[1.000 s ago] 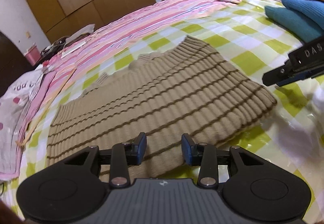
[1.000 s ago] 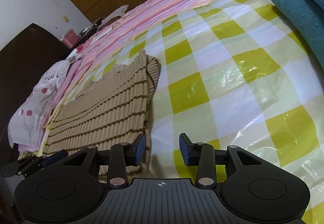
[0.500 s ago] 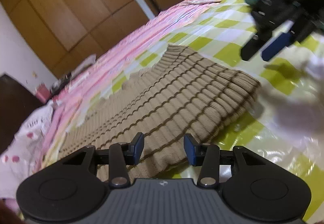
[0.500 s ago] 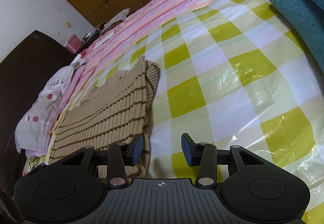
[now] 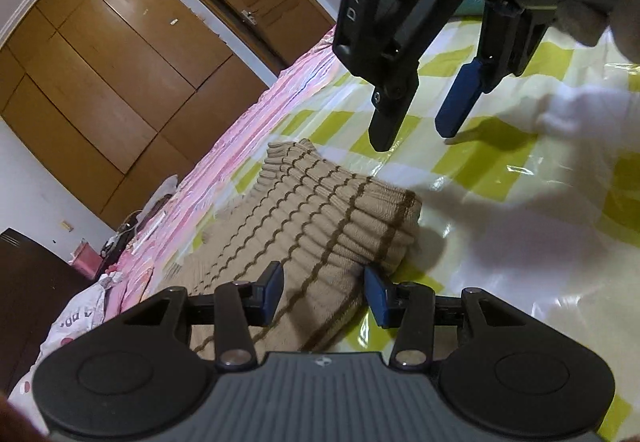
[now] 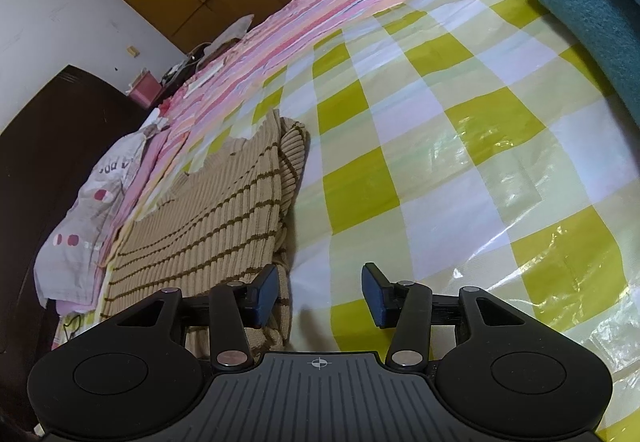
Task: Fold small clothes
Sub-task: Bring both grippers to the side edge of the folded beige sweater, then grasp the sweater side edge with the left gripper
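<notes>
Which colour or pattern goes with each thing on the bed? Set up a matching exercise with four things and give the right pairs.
Things:
1. sweater
2. plastic sheet
3. knitted garment at the far right
4. bedspread

Colours:
A. pink stripes
B. beige with brown stripes
C. blue-green
D. yellow-green and white checks

Pairs: 1-B, 2-D, 3-C, 4-A

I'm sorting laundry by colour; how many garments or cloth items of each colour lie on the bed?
Tan striped sweater: 1
Teal knit items: 2
White cloth with pink dots: 1
Total: 4
</notes>
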`<state>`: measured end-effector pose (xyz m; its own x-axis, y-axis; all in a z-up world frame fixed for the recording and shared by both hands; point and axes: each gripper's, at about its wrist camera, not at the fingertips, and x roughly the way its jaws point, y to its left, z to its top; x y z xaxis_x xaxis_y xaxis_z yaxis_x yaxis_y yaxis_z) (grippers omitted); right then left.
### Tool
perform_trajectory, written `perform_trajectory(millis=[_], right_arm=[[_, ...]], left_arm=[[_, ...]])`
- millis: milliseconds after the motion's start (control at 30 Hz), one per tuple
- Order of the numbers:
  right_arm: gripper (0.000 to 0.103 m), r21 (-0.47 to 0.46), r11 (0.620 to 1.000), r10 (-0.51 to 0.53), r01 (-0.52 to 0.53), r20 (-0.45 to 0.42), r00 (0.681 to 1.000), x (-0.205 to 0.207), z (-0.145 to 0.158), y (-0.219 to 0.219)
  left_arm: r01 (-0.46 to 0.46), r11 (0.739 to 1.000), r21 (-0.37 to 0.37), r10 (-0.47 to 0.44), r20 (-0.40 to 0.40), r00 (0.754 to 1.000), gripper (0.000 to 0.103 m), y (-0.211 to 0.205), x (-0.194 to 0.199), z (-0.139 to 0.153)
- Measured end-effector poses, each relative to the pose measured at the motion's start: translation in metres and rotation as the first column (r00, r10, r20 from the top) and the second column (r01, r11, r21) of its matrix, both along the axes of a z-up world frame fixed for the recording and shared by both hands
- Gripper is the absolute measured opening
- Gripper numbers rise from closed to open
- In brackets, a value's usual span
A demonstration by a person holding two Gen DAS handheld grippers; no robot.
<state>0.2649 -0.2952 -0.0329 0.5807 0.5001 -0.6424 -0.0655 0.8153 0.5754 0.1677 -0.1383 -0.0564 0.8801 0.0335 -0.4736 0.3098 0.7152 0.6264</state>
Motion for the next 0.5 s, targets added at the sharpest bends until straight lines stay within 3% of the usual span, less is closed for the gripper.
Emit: perform_trajectory(millis=[300,400,500], right_arm=[[0.046,-0.043,0.999,0.005,-0.004,0.02,1.0,-0.002,0.003,0.002],[0.046,-0.056,0.998,0.01,-0.009,0.028,1.0,-0.003,0.004,0.004],[0.046,-0.059,0.998,0.014,-0.012,0.034,0.999,-0.003,0.006,0.005]], left_arm=[[0.013,0.999,0.037,-0.016,0.072,0.997,0.052,-0.005,0.009,-0.003],[0.044,0.996,0.077,-0.05,0.086,0.995,0.052,-0.006,-0.004,-0.008],[0.062,0.996,0.07,-0.067,0.073,0.995,0.051,-0.001,-0.014,-0.01]])
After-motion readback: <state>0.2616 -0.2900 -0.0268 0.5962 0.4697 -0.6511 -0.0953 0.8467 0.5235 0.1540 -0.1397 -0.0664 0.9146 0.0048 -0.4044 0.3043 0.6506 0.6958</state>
